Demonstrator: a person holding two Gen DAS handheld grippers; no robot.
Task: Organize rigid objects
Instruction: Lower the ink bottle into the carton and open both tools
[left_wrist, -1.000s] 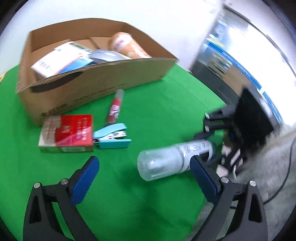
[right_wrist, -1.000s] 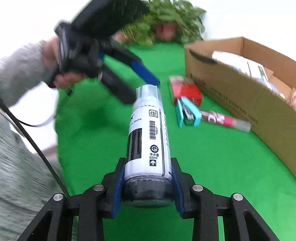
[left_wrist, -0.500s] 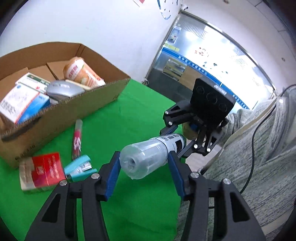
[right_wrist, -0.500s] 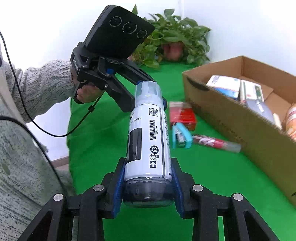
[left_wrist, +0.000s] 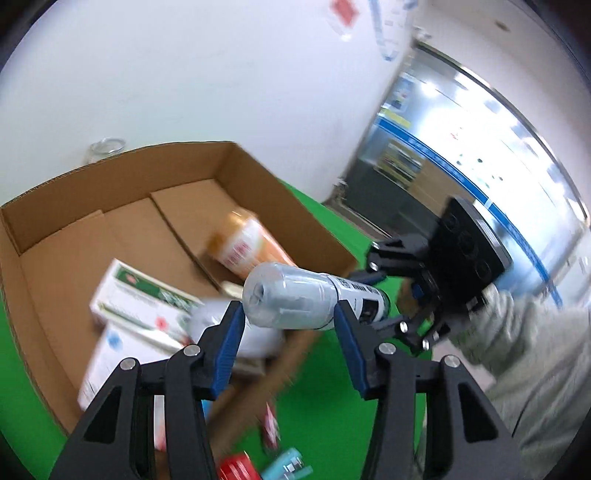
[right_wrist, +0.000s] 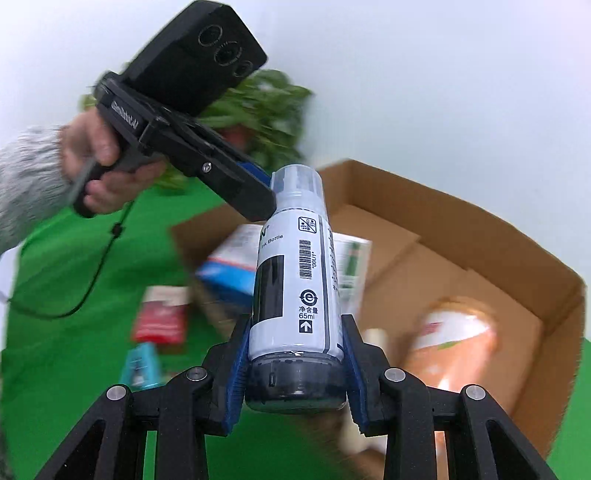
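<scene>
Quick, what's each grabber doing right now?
Left gripper: closed on the cap end of the ink bottle.
Right gripper: closed on the bottle's base end.

Both wrist views face each other closely, sharing the ink bottle (left_wrist: 295, 299) (right_wrist: 295, 288) above the cardboard box (left_wrist: 110, 229) (right_wrist: 461, 251).

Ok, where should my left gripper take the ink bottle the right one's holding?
Grip the ink bottle at its clear cap end, coming from opposite the right gripper, which clamps the dark base. The round barrel suits pads on opposite sides.
</scene>
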